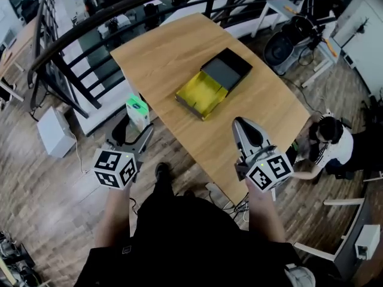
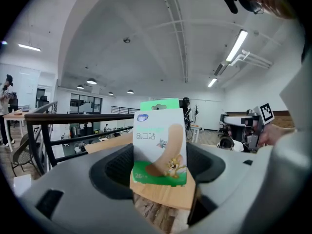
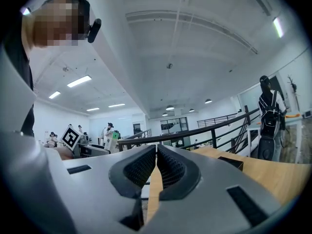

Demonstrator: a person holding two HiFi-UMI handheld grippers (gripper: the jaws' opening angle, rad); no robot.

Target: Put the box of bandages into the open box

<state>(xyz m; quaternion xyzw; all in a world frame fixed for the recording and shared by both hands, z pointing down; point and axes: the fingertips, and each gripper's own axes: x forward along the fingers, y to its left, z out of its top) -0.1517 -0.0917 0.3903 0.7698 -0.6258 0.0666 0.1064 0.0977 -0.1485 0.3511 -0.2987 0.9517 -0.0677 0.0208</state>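
Observation:
A white and green box of bandages (image 2: 160,143) stands upright between the jaws of my left gripper (image 2: 158,167), which is shut on it. In the head view the same bandage box (image 1: 137,108) hangs off the table's left edge, above the floor, with my left gripper (image 1: 133,137) under it. The open box (image 1: 213,82) lies on the wooden table (image 1: 179,46), its yellow-lined tray toward me and its black lid behind. My right gripper (image 1: 246,131) is shut and empty over the table's near corner; the right gripper view shows its jaws (image 3: 156,164) pressed together.
A black railing (image 1: 78,34) runs along the table's far left side. A white cabinet (image 1: 55,131) stands on the wooden floor at left. A person (image 1: 329,142) crouches at the right beside desks and equipment.

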